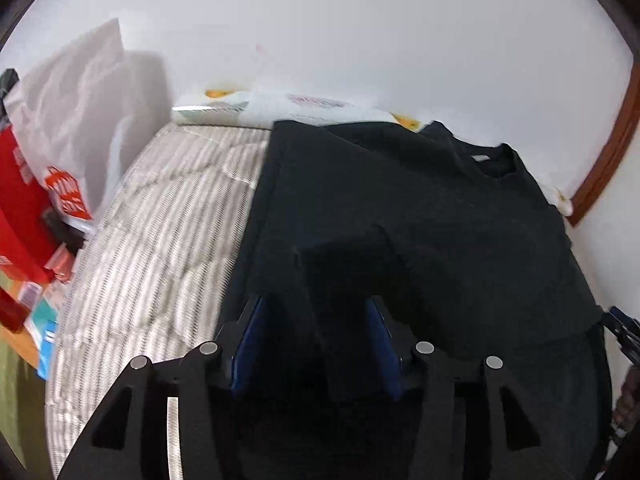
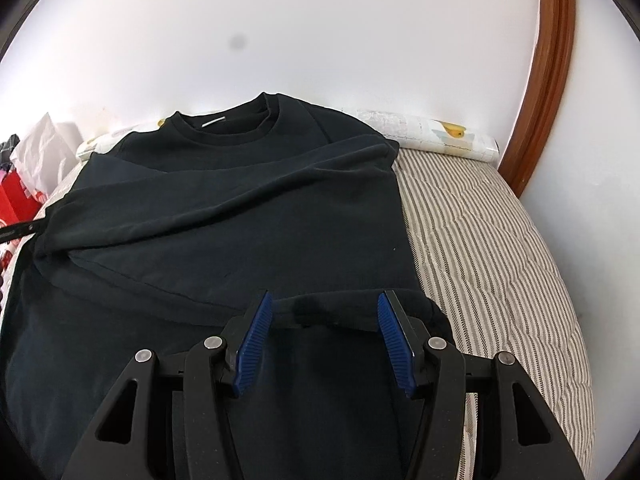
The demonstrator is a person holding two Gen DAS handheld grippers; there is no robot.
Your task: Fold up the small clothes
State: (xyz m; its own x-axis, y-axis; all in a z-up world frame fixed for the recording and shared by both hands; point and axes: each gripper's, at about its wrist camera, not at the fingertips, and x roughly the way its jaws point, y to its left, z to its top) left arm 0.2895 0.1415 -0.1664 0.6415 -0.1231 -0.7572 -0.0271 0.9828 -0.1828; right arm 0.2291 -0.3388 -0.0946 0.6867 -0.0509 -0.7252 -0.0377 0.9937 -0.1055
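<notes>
A black T-shirt (image 2: 224,216) lies on a striped mattress (image 2: 492,248), collar toward the wall, with one sleeve folded across the body. My right gripper (image 2: 325,304) is open, its blue pads either side of a bunched hem edge of the shirt. In the left wrist view the same shirt (image 1: 420,208) covers the right half of the mattress (image 1: 160,220). My left gripper (image 1: 316,304) is open over the shirt's near edge, with a fold of black cloth between its pads. The right gripper's tip shows at the far right edge (image 1: 624,328).
A rolled patterned sheet (image 2: 440,132) lies along the wall behind the shirt. White and red bags (image 1: 60,152) and boxes stand left of the mattress. A curved wooden frame (image 2: 548,80) rises at the right. Bare striped mattress lies left and right of the shirt.
</notes>
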